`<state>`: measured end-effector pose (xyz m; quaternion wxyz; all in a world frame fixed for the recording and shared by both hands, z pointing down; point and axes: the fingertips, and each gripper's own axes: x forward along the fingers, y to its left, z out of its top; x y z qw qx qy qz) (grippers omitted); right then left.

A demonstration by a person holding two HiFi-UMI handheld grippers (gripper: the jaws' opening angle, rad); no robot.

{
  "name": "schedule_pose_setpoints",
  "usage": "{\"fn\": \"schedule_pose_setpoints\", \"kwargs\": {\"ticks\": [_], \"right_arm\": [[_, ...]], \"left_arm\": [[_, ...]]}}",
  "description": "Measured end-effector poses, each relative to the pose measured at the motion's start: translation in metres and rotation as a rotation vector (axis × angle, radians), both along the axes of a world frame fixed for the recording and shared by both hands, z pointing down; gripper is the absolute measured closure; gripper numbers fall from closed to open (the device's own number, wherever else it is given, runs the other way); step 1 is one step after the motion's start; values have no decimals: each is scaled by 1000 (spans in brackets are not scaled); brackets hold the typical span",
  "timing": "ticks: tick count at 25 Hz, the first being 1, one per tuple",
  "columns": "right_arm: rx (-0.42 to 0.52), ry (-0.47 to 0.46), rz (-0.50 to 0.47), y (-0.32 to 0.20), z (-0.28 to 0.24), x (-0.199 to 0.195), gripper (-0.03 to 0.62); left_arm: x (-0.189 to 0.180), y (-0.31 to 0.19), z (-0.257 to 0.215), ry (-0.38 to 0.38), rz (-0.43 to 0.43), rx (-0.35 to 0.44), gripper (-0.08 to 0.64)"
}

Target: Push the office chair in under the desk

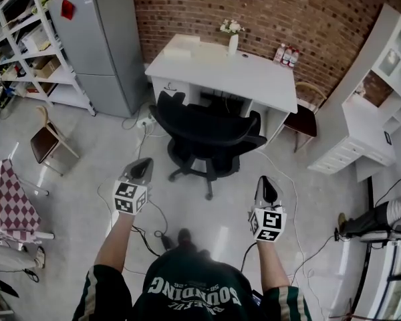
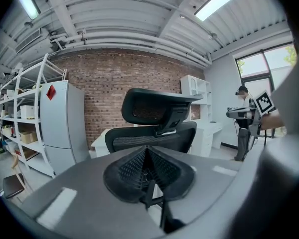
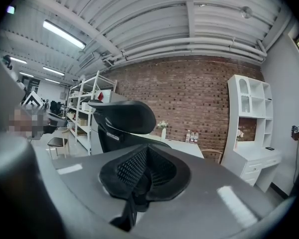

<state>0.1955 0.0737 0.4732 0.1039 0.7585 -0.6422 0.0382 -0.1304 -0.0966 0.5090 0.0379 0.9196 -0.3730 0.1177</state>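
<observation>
In the head view the chair (image 1: 210, 136) stands on the floor just before the white surface (image 1: 254, 75), its back turned to the person and its wheeled base out in the open, not under the top. A vase (image 1: 232, 42) stands on the surface near the brick wall, and a fridge (image 1: 100, 39) stands to its left. The left tool (image 1: 142, 169) and the right tool (image 1: 268, 189) are held out at either side of the chair's rear, both apart from it. Cables (image 1: 150, 229) lie on the floor below them. In the left gripper view the left tool (image 2: 148, 153) has its jaws pressed together with nothing between them, and the chair (image 2: 157, 114) rises straight ahead, headrest uppermost, not touched. In the right gripper view the right tool (image 3: 145, 156) is likewise closed and empty, with the chair (image 3: 123, 118) ahead to the left and the surface (image 3: 184, 146) behind it
</observation>
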Motion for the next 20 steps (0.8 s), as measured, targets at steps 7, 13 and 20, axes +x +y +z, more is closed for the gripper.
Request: {"fn": "schedule_pose_setpoints", "kwargs": {"ticks": [7, 13, 20], "right_arm": [[10, 5, 7, 6, -3, -2, 592], [9, 3, 3, 4, -6, -4, 592], [7, 1, 2, 0, -8, -10, 592]], "left_arm": [[-5, 6, 1, 3, 6, 5, 551], [-8, 5, -3, -2, 6, 9, 551], [-14, 5, 2, -5, 10, -5, 551]]}}
